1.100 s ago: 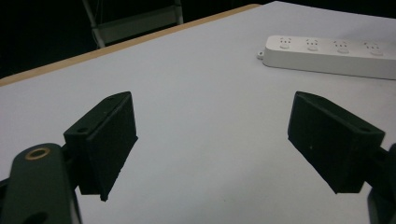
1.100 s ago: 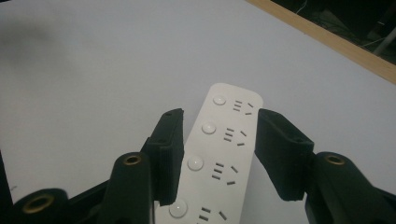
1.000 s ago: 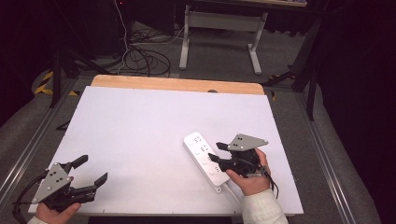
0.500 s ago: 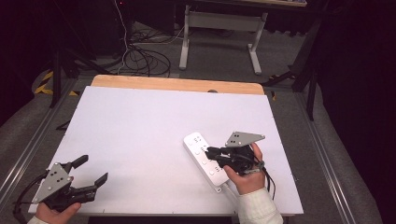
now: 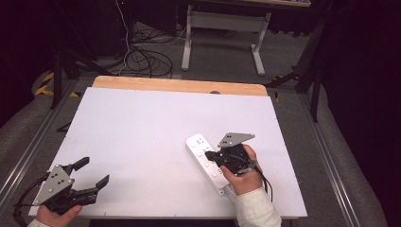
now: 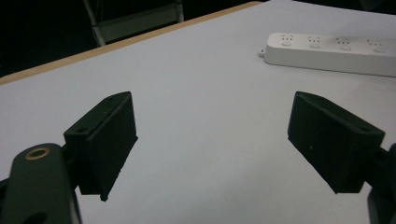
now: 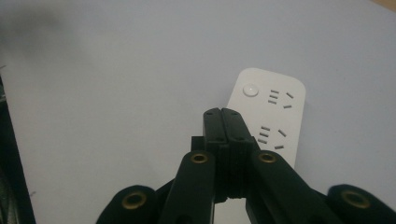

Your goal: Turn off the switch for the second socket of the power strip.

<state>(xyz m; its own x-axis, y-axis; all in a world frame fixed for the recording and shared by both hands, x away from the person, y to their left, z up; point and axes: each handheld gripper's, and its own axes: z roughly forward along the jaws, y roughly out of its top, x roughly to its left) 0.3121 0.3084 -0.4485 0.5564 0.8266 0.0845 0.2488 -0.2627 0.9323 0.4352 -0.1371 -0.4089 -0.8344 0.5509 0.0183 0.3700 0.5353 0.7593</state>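
A white table [image 5: 142, 137] with a wooden far edge [image 5: 179, 85] carries 1 white power strip [image 5: 204, 158] near its right front.

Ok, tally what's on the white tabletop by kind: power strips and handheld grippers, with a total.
Power strip: 1, white, lying flat near the right side.
Handheld grippers: 2, the left gripper with jaws spread apart over bare table, and the right gripper with jaws pressed together above the strip.
Total: 3
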